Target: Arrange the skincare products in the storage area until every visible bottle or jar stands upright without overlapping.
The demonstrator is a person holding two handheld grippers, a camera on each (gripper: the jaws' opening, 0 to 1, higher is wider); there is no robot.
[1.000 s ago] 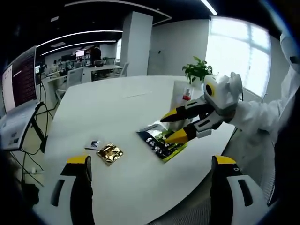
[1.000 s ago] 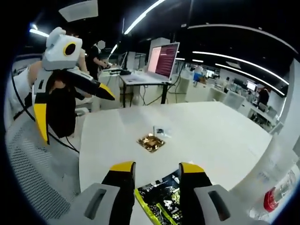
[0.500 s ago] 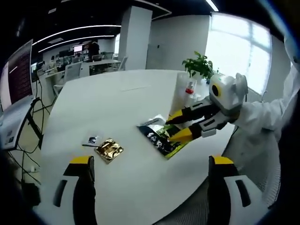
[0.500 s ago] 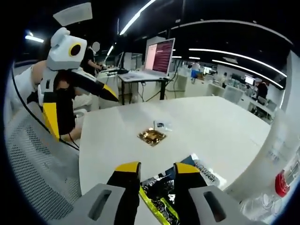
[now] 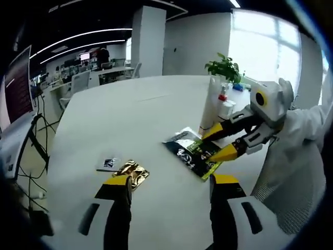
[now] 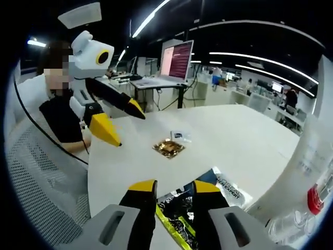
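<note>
1. White round table is spreading beneath both grippers.
2. Right gripper is clamping the black-green sachet.
3. Left gripper, jaws apart, is hovering beside the gold sachet, left of the black-green one.

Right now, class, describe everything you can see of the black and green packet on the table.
The black and green packet is a flat, glossy pouch, mostly black with pale print, a green-yellow edge and a silvery-white end. It lies on the white table, near the edge. The right gripper has its yellow-tipped jaws at the packet's near side, and in the right gripper view the packet shows between those jaws; whether they truly pinch it cannot be told. It lies apart from the gold sachet.
</note>
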